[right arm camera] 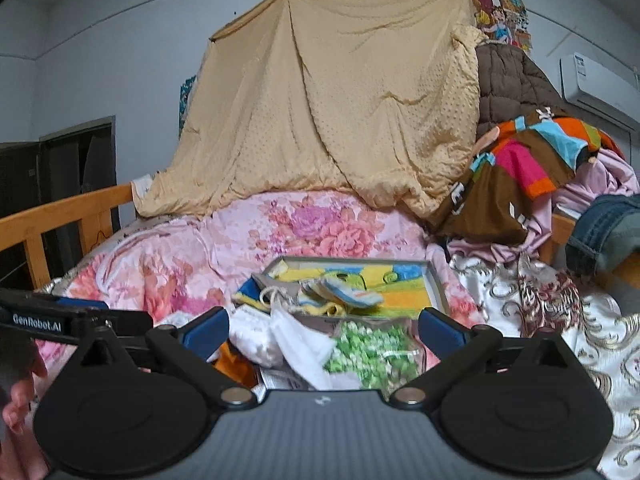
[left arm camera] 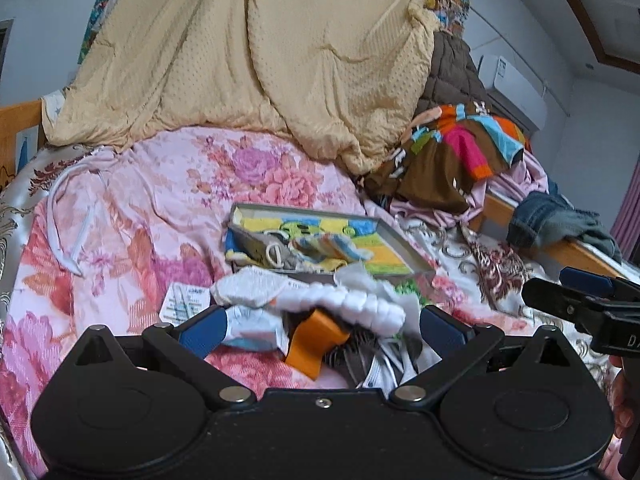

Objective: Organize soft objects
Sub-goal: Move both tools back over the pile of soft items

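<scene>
A pile of small soft things lies on the pink floral quilt (left arm camera: 160, 208): white puffy cloths (left arm camera: 344, 304), an orange strap (left arm camera: 316, 340) and a clear bag of green bits (right arm camera: 372, 348). Behind them a shallow grey box (left arm camera: 400, 236) holds a yellow-green towel and small socks (left arm camera: 336, 246). My left gripper (left arm camera: 322, 330) is open, its blue pads either side of the white cloths and orange strap. My right gripper (right arm camera: 324, 330) is open, its pads either side of a white cloth (right arm camera: 300, 344) and the green bag. Each gripper shows at the other view's edge.
A beige blanket (left arm camera: 260, 52) hangs at the back. A brown quilted cover and a multicoloured garment (left arm camera: 464, 144) are heaped at right, with jeans (left arm camera: 552, 220) on the wooden rail. A wooden bed rail (right arm camera: 60, 216) runs at left. A patterned sheet (right arm camera: 560, 300) lies at right.
</scene>
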`<move>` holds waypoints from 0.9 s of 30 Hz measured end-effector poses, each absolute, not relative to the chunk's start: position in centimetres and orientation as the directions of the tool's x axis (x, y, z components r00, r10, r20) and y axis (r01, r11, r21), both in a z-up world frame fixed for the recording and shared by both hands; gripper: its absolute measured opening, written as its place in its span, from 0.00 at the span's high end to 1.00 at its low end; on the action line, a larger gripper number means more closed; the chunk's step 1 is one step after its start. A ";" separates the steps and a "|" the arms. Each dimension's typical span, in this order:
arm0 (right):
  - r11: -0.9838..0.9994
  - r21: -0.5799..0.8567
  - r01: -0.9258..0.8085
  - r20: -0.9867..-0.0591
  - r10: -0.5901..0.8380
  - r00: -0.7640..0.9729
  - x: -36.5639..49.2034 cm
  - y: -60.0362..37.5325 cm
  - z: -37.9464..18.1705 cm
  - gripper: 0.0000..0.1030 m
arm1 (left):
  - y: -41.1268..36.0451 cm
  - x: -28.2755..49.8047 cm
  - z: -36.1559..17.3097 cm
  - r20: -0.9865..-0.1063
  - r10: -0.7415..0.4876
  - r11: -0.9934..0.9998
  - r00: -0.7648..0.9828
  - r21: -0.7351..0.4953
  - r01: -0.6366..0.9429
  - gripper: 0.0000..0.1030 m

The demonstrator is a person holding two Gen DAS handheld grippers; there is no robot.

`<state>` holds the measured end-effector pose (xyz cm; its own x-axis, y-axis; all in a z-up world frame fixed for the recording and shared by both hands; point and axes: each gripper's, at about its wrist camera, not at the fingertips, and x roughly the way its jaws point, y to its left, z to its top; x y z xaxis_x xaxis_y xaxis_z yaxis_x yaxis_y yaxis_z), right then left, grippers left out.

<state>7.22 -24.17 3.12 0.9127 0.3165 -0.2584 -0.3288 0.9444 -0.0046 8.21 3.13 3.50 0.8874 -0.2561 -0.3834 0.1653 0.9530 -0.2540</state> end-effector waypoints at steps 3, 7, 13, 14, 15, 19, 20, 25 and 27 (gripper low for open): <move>0.946 -0.001 -0.323 -0.281 0.310 0.908 7.2 -24.6 1.9 0.00 | 3.0 8.4 2.9 -0.405 -0.269 0.951 0.874 -0.254 0.175 0.01; 0.948 0.014 -0.317 -0.314 0.305 0.899 7.4 -25.4 0.3 0.00 | 2.5 8.6 2.1 -0.433 -0.279 0.951 0.857 -0.248 0.184 0.01; 0.945 0.024 -0.327 -0.370 0.312 0.875 7.8 -25.6 -1.1 0.00 | 2.1 9.3 1.0 -0.481 -0.292 0.950 0.827 -0.246 0.192 0.01; 0.944 0.023 -0.330 -0.381 0.314 0.870 7.9 -25.5 -1.3 0.00 | 2.1 9.4 0.8 -0.488 -0.295 0.949 0.822 -0.247 0.194 0.01; 0.943 0.021 -0.333 -0.392 0.314 0.865 7.9 -25.4 -1.6 0.00 | 2.0 9.5 0.6 -0.495 -0.298 0.949 0.817 -0.249 0.195 0.01; 0.936 0.000 -0.352 -0.430 0.318 0.845 8.2 -24.8 -2.2 0.00 | 1.9 10.0 -0.1 -0.523 -0.313 0.943 0.793 -0.271 0.193 0.01; 0.934 -0.007 -0.358 -0.441 0.319 0.839 8.3 -24.6 -2.5 0.00 | 1.9 10.1 -0.2 -0.528 -0.316 0.941 0.788 -0.278 0.192 0.01; 0.927 -0.014 -0.374 -0.482 0.322 0.815 9.0 -24.0 -3.6 0.00 | 1.8 11.0 -0.9 -0.550 -0.339 0.931 0.764 -0.316 0.185 0.01; 0.926 -0.018 -0.376 -0.496 0.318 0.808 9.4 -23.8 -4.0 0.00 | 1.8 11.5 -1.2 -0.557 -0.353 0.923 0.752 -0.342 0.179 0.01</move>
<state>9.35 -23.77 -4.03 0.8078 0.3185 -0.4960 -0.3762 0.9263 -0.0180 11.47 1.80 -1.24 0.7517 -0.3525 -0.5574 0.1793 0.9226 -0.3416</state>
